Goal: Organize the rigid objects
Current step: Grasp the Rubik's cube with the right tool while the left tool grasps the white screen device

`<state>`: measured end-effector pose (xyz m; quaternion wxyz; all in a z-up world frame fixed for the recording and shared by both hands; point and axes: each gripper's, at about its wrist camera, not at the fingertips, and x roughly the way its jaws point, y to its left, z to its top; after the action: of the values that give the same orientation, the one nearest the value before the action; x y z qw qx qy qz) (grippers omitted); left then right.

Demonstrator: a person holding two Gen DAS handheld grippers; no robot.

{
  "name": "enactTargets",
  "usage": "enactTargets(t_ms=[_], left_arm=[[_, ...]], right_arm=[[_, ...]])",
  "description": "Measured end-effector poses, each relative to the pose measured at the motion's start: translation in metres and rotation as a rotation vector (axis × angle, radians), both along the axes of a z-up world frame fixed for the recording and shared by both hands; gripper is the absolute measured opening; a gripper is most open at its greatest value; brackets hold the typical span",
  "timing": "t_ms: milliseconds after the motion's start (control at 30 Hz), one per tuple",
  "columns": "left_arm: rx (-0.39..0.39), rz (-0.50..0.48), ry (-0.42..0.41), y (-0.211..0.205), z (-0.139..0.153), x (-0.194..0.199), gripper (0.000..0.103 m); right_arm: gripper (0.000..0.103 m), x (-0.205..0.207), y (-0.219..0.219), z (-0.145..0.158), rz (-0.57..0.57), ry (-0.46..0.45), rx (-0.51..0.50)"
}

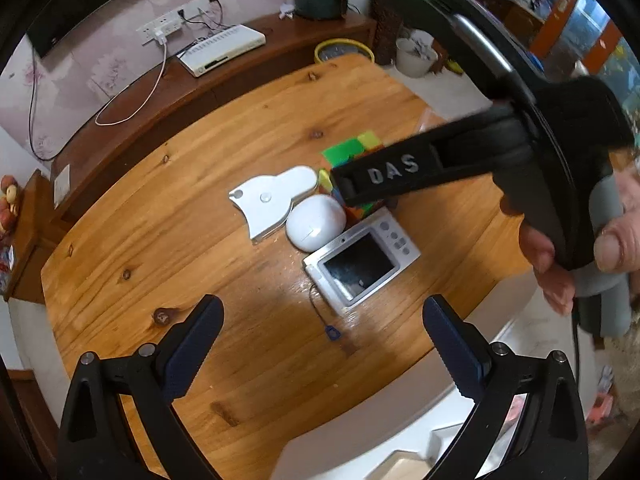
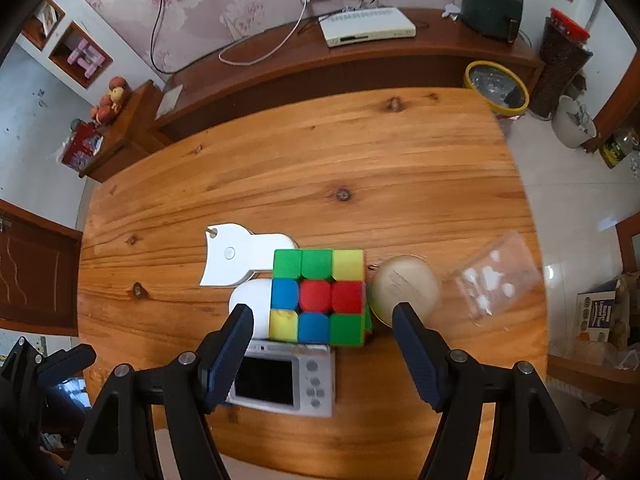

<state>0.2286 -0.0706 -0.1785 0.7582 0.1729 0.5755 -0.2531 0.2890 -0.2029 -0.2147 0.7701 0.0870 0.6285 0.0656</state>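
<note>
A colourful puzzle cube (image 2: 318,296) stands on the wooden table (image 2: 304,168), with a silver digital camera (image 2: 282,378) just in front of it, a white egg-shaped case (image 2: 250,304) to its left and a flat white bracket (image 2: 236,258) behind that. A round cream disc (image 2: 404,286) lies right of the cube. My right gripper (image 2: 323,354) is open, hovering over the camera and cube. In the left wrist view my left gripper (image 1: 322,344) is open above the near table edge, with the camera (image 1: 362,262), the case (image 1: 316,222) and the bracket (image 1: 272,198) ahead. The right gripper's body (image 1: 460,164) covers most of the cube (image 1: 352,148).
A clear plastic bag (image 2: 494,280) with small white pieces lies at the table's right edge. A dark sideboard (image 2: 360,56) behind carries a white set-top box (image 2: 368,26) and a dark appliance (image 2: 492,4). A yellow-rimmed bin (image 2: 496,88) stands on the floor.
</note>
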Motion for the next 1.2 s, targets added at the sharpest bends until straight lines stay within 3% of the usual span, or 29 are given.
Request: enactTargets(t_ms=[300,367,500,767,1000,1200], left_arm=[[0.089,-0.111,0.002,-0.018,-0.021,-0.008,0.100],[0.098,-0.125,0.011,-0.022,-0.025,-0.009,0.100],[0.124,-0.157,0.010,-0.032,-0.031,-0.010,0.100],[0.179,-0.232,0.013,-0.051,-0.046,-0.008,0.100],[0.188,-0.310,0.026,-0.065,-0.049,-0.010,0.100],[0.189,-0.451,0.040,-0.069,-0.046,-0.022,0.100]], right_arm=[[0.072,0.014,0.006,-0.032,0.038,0.085,-0.019],[0.064,0.011,0.004,-0.030,0.055,0.067,-0.020],[0.060,0.002,-0.006,-0.027,0.057,0.088,0.015],[0.059,-0.023,-0.053,-0.019,-0.010,0.119,0.144],[0.058,-0.037,-0.082,-0.011,-0.049,0.114,0.185],[0.056,-0.048,-0.107,-0.007,-0.091,0.114,0.243]])
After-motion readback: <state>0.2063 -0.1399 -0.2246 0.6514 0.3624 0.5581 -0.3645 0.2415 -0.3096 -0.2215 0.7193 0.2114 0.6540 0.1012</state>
